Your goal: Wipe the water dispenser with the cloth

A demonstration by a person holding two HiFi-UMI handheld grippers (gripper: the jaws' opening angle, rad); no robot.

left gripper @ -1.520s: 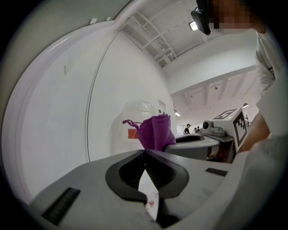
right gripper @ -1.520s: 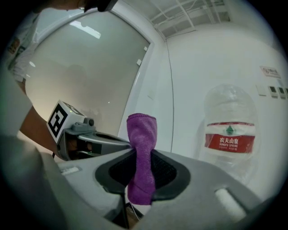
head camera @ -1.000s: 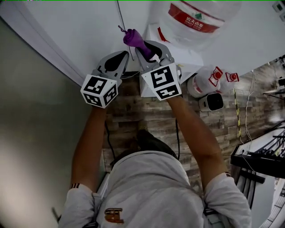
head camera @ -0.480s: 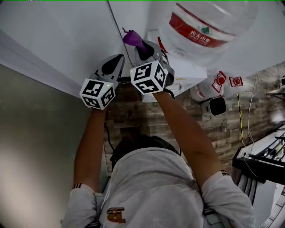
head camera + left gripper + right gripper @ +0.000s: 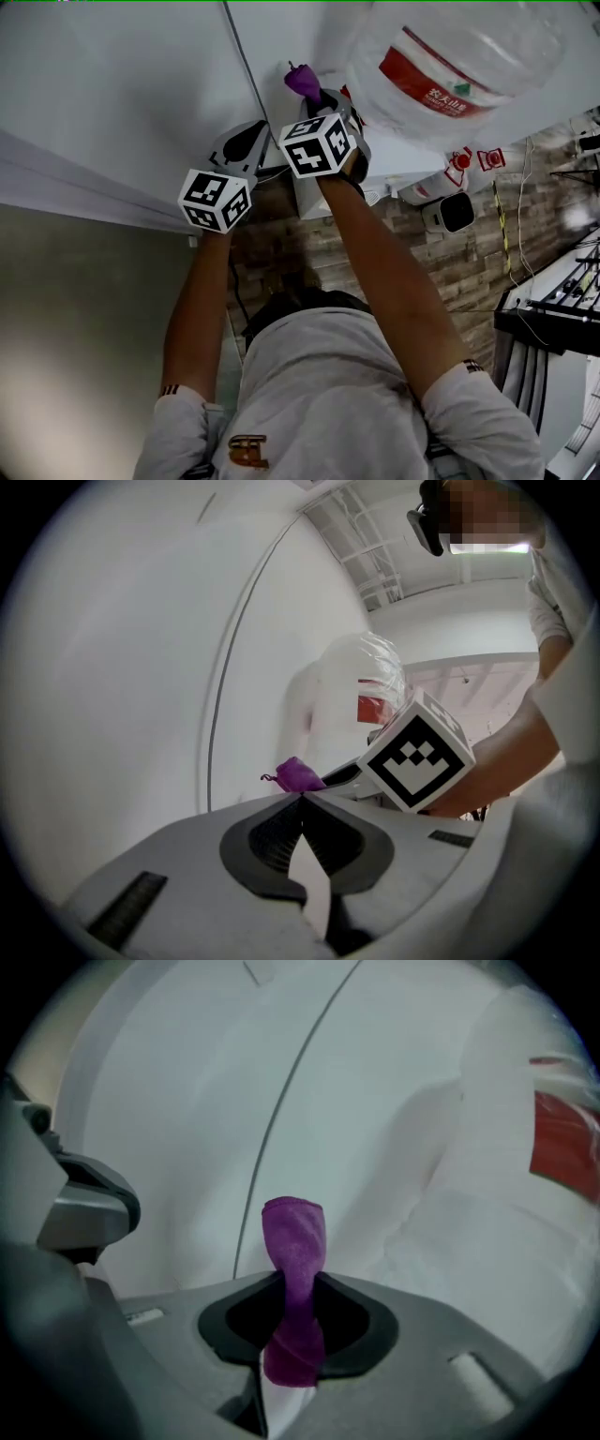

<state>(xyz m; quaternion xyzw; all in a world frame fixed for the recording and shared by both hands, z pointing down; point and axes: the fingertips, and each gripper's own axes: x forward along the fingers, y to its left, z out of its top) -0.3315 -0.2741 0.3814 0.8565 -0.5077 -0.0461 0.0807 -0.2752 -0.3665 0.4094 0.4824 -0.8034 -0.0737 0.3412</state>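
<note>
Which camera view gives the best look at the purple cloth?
The right gripper view: the purple cloth stands centre frame, pinched in the right claw. The head view shows only its tip above the marker cube; the left gripper view, a small distant tuft.

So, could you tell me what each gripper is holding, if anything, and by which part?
The right gripper holds the purple cloth, pinched at its twisted middle, one end poking past the jaws. The left gripper is shut, empty.

Dim even light, fisheye-warped edges, dark vignette corners, distant background perhaps slightly soft
</note>
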